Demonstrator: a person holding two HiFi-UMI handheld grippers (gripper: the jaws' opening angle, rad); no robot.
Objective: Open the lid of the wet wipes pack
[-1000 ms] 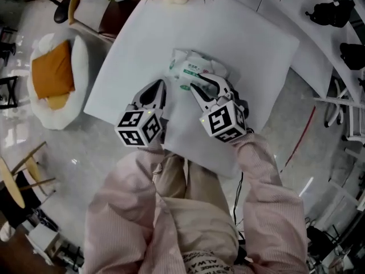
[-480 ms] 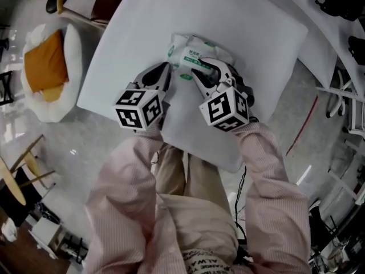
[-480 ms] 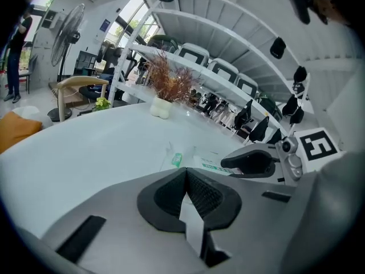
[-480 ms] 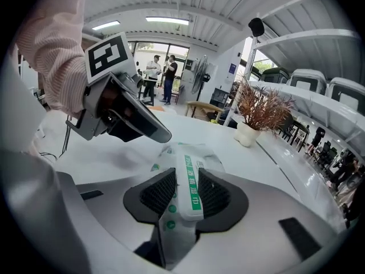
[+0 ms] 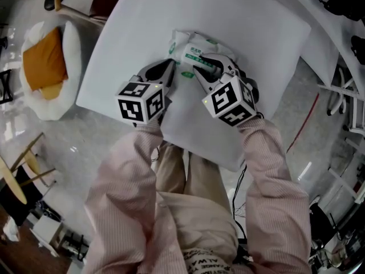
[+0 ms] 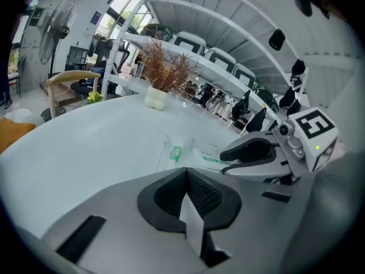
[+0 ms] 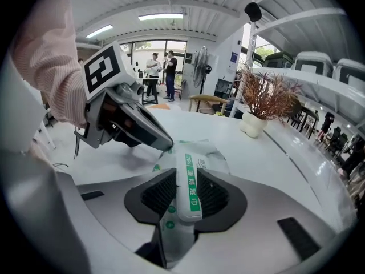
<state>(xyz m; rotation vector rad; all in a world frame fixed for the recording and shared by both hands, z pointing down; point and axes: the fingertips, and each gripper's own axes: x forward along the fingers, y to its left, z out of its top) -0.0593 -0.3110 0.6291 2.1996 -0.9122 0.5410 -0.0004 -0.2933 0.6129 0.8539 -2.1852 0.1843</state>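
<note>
The wet wipes pack [image 5: 191, 49], white with green print, lies on the white table [image 5: 256, 33]. In the right gripper view its raised white lid [image 7: 191, 190] with a green strip runs between the pads of my right gripper [image 7: 188, 193]. The jaws have just been closing and both pads meet the lid's sides. My right gripper [image 5: 205, 67] reaches onto the pack from the near side. My left gripper [image 5: 170, 67] is shut, its pointed tip [image 7: 164, 144] resting at the pack's left edge. In the left gripper view the pack [image 6: 182, 153] lies just beyond the shut left gripper [image 6: 185, 178].
A white vase of dried plants [image 7: 254, 124] stands at the table's far side. A white chair with an orange cushion [image 5: 48, 67] sits left of the table. The table's near edge [image 5: 188, 147] is close to the person's knees. People stand far off [image 7: 159, 73].
Both grippers have sunk toward the pack. The left tip has come up against the pack's left edge, and the right jaws have settled around the lid.
</note>
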